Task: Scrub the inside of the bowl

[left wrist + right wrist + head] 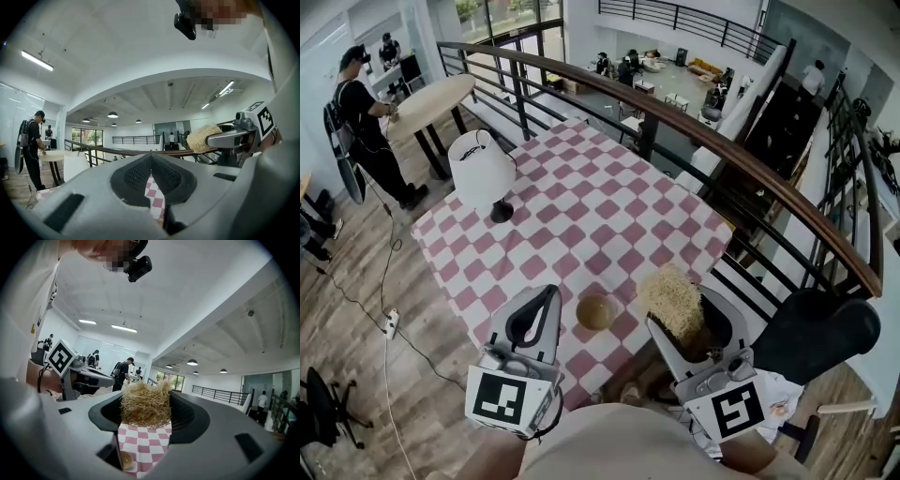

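Note:
A small brown bowl (596, 312) stands upright near the front edge of the pink-and-white checked table (581, 216); it also shows low in the right gripper view (125, 459). My right gripper (684, 323) is shut on a straw-coloured fibre scrubber (672, 300), held up in the air just right of the bowl. The scrubber (145, 406) fills the space between the jaws in the right gripper view. My left gripper (547, 294) hovers just left of the bowl, its jaws shut with nothing between them (151, 158). Neither gripper touches the bowl.
A white table lamp (481, 169) stands at the table's far left. A dark railing (722, 141) runs along the table's far and right sides. A black chair (825, 328) is at the right. A person (366, 122) stands by a round table (431, 98) at far left.

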{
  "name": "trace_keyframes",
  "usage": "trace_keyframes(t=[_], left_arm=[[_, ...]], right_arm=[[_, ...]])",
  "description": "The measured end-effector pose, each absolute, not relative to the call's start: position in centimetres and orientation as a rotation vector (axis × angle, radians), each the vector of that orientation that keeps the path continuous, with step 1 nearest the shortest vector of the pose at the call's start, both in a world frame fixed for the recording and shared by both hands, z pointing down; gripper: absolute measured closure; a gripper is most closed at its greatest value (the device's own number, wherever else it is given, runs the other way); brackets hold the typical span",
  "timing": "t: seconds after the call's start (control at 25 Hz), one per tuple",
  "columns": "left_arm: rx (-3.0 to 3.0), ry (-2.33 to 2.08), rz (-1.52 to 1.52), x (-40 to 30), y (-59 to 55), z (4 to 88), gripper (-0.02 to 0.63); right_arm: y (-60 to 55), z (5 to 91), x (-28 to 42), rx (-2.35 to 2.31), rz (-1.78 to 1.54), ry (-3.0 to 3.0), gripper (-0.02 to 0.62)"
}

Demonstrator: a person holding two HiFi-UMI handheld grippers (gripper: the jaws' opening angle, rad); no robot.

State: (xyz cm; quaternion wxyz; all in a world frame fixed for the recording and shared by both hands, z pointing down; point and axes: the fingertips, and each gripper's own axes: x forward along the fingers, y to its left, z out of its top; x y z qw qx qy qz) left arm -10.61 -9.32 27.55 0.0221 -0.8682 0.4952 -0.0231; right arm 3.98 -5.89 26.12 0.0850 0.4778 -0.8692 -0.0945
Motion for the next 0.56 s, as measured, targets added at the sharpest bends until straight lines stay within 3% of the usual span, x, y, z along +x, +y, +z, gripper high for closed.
trace_keyframes(t=[0.56], left_arm=[[-2.655, 1.529, -0.092, -10.21, -9.89, 27.01, 0.589]], right_arm=[[-6.37, 26.49, 3.81, 1.395, -0.274, -2.588, 0.339]])
